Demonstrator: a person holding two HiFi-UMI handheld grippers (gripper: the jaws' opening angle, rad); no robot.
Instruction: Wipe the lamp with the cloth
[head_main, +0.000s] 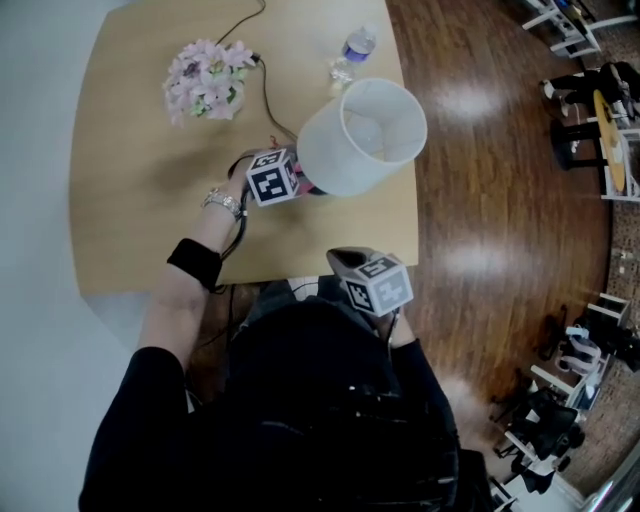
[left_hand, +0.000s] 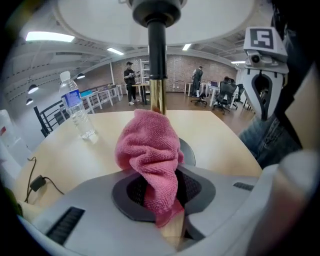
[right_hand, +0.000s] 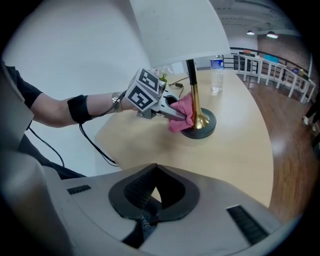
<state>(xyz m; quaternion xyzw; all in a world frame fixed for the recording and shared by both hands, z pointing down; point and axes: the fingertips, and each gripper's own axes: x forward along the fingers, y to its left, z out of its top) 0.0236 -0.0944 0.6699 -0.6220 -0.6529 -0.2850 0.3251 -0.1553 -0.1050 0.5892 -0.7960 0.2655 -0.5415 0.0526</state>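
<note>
Items on the table (head_main: 130, 200): one lamp (head_main: 360, 135), one bottle (left_hand: 75, 107), one bunch of flowers (head_main: 207, 80), one cable (head_main: 270, 95). One cloth (left_hand: 150, 150), pink, is in use. There are two grippers, each with one marker cube.

Left gripper (right_hand: 175, 112): the jaws are partly closed and clamp the lower end of the cloth. The rest of the cloth bunches up ahead of the jaws. The gripper points down under the white shade, toward the lamp's lower part.

Cloth position: its front end lies against the bottom of the brass stem (left_hand: 158, 97), just above the round dark base (right_hand: 202, 129). The lamp stands upright near the table's right edge, with the bottle beyond it and well apart.

Right gripper (right_hand: 149, 212): the jaws are fully together with nothing between them. It is held at the near table edge, apart from the lamp and facing it.

Background, left gripper view: two people stand in the room behind the table.
</note>
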